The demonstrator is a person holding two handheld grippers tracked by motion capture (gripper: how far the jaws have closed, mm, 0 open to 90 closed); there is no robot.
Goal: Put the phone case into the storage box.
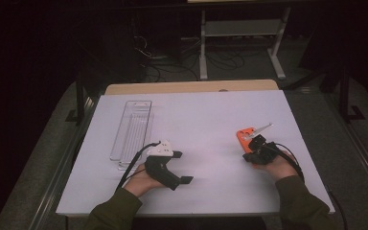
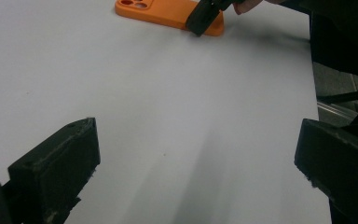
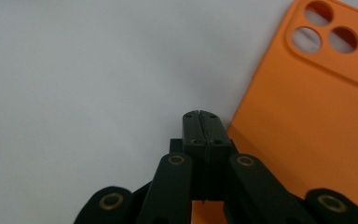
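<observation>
- We take the orange case (image 1: 245, 136) as our landmark: it lies flat on the white table (image 1: 206, 120), camera holes up and at its far end, towards the table's right side.
- Our right gripper (image 3: 202, 116) has its jaws pressed together with nothing between them — in the right gripper view the closed tip sits just at the case's left edge, low over the table. We judge that shut jaws make a narrow, stiff point, suited to nudging or sliding the case, or prying at its rim, rather than lifting it.
- Whether the tip touches the case we cannot tell; in the left gripper view it lies over the near end of the case (image 2: 168, 13).
- Our left gripper (image 2: 196, 154) rests well to the left of the case, jaws wide apart and empty, pointing across the bare table towards it — a waiting pose, we think, ready to receive or steady the case if it comes that way.
- A clear tray (image 1: 132, 129) lies farther left still, beyond the left gripper (image 1: 176, 167), well apart from the case. It seems empty, and may be where the case is meant to go, though that is only our guess.
</observation>
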